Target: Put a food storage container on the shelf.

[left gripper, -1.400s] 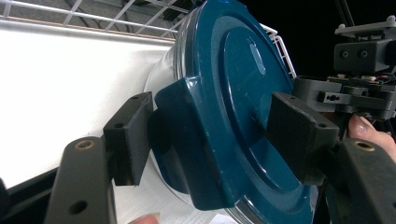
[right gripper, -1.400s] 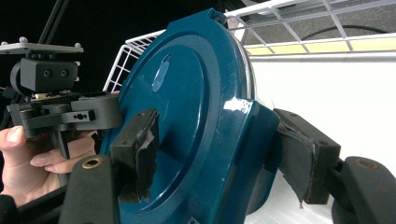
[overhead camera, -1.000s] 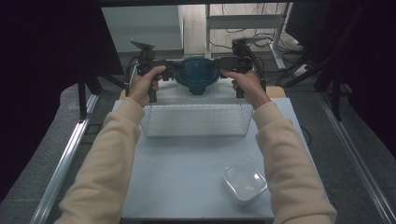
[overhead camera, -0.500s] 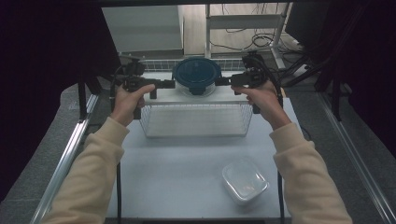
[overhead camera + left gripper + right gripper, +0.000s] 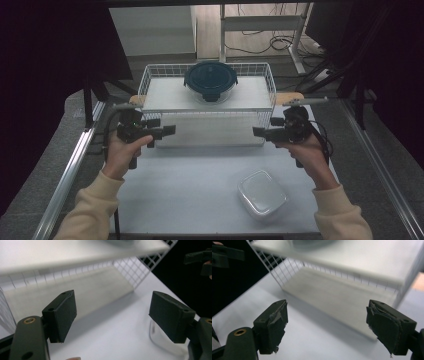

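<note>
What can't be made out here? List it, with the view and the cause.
- Contents of the dark-lidded bowl on the wire shelf: high view, the lid covers them.
- The same bowl: left gripper view and right gripper view, cut off by the top edge and blurred.
- Contents of the clear lidded container: high view, too small and hazy.

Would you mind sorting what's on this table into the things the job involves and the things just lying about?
In the job:
- round container with dark blue lid, on top of the white wire rack
- left gripper and right gripper, both open and empty, in front of the rack

Lying about:
- clear lidded box, near the table's front edge
</note>
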Action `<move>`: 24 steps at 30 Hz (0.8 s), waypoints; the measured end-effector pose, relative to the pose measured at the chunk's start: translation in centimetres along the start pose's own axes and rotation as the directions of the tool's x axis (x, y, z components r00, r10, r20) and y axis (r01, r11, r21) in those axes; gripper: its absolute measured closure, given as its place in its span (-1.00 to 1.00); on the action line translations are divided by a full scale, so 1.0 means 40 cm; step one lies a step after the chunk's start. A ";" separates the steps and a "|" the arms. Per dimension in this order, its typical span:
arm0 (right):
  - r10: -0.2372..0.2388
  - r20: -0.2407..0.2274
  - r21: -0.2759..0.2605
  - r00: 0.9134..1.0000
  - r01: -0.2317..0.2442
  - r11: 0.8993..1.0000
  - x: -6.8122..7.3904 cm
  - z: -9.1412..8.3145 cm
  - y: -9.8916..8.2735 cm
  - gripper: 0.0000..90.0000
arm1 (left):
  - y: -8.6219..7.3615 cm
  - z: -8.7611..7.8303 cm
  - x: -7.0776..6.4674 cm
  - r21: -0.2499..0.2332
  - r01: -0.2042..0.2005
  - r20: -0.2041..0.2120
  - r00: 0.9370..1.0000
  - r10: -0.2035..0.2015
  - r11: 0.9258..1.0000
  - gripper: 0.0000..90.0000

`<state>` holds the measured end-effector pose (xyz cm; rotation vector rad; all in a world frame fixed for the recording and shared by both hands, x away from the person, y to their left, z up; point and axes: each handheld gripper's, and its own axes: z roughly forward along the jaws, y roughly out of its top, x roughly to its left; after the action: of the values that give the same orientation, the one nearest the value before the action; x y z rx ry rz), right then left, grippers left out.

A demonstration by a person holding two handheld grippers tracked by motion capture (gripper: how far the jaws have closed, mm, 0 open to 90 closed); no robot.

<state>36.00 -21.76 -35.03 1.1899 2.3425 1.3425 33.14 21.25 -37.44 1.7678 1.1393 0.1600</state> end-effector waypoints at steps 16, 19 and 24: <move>0.026 0.031 0.091 0.999 -0.029 0.995 -0.012 0.017 -0.174 -0.61 | -0.212 0.046 0.032 0.098 0.003 -0.077 0.997 0.005 0.995 -0.50; 0.029 0.039 0.102 0.999 -0.033 0.994 -0.014 0.025 -0.188 -0.61 | -0.228 0.046 0.037 0.113 0.001 -0.081 0.997 0.008 0.994 -0.50; 0.023 0.037 0.124 0.999 -0.027 0.992 -0.013 0.035 -0.203 -0.61 | -0.251 0.047 0.045 0.132 0.022 -0.090 0.996 -0.010 0.991 -0.50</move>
<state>32.61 -23.43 -42.37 1.2712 2.4253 1.1871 28.94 22.08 -46.89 1.8838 1.2532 0.1583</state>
